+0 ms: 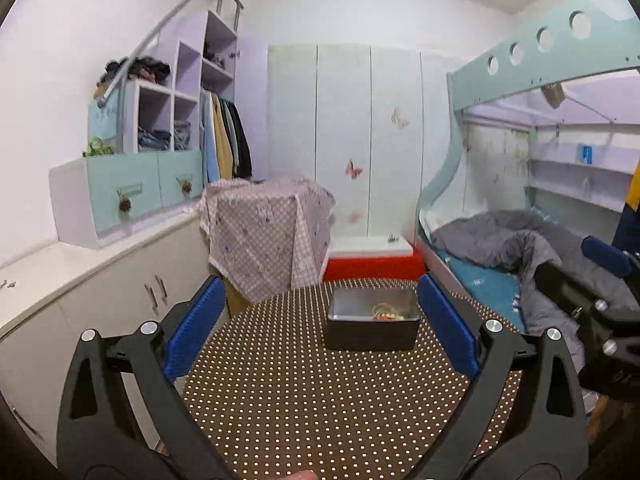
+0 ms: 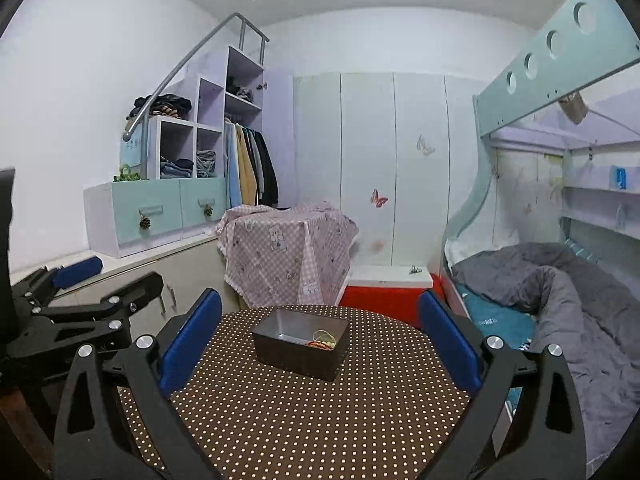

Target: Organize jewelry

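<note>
Left wrist view: the left gripper (image 1: 322, 322) is spread wide with nothing between its blue pads (image 1: 198, 322); the jaws stand far apart at either side of the lower frame. Between them, at centre frame, a dark rectangular box (image 1: 372, 334) with a pale interior sits on a round table (image 1: 320, 400) covered in brown cloth with white dots. The jewelry (image 1: 386, 313), a small heap of coloured beads and a pale ring, lies inside the box toward its right side. The right gripper (image 1: 600, 280) shows at the right edge of the frame, off the table's rim; from here its state cannot be judged.

Right wrist view: the right gripper (image 2: 320, 336) is likewise released, both blue pads set wide and holding nothing. The box (image 2: 300, 346) appears at centre frame, turned at an angle, with the jewelry (image 2: 322, 340) in its right-hand corner. The left gripper (image 2: 76, 288) shows at the left of the frame, beside the table (image 2: 320, 420).

Surroundings: a pink checked cloth (image 2: 288, 256) drapes an object behind the table. A bunk bed (image 2: 560, 300) with a grey duvet occupies the right of the frame. White wardrobe doors (image 2: 380, 160) bearing butterfly stickers fill the centre background.
</note>
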{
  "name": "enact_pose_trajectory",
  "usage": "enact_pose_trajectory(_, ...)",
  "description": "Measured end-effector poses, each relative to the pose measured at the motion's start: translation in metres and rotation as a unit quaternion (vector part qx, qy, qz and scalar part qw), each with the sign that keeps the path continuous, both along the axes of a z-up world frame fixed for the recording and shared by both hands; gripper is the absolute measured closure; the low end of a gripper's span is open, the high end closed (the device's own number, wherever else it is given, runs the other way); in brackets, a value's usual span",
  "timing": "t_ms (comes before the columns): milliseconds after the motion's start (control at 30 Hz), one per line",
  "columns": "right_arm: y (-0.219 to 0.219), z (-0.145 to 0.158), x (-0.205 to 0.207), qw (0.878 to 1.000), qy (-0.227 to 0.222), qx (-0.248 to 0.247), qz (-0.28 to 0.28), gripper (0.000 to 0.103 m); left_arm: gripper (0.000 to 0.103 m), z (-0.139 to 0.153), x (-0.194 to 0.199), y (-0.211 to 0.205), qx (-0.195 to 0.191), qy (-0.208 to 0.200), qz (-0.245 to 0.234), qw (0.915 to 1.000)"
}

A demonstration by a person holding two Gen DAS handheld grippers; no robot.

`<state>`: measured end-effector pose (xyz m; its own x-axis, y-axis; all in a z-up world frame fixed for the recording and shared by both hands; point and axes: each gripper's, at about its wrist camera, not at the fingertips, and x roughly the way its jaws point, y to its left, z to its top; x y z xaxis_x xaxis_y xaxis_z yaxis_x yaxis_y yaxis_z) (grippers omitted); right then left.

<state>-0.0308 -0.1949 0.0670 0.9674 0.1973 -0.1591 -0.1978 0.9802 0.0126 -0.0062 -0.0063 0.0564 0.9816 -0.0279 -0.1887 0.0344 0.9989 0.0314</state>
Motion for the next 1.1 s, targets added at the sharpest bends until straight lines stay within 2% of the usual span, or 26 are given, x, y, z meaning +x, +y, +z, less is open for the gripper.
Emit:
enact_pose_trajectory(433,-0.007,0.009,-0.041,0.999,-0.041,0.003,-0.005,0.008,0.006,0.011,-0.044,-0.012,0.006,-0.056,-0.013,0.9983)
enact_pose_trajectory(733,-0.008,0.010,-0.048,0.999,-0.046,0.000,-0.006,0.008,0.006,0.011,-0.053,-0.014,-0.002,-0.074,-0.016,0.9971)
enact_pose_trajectory(1100,-0.008,0.010,-0.045,0.999,-0.036,0.003,-0.004,0.008,0.006,0.008,-0.052,-0.014,-0.002,-0.075,-0.017,0.9970)
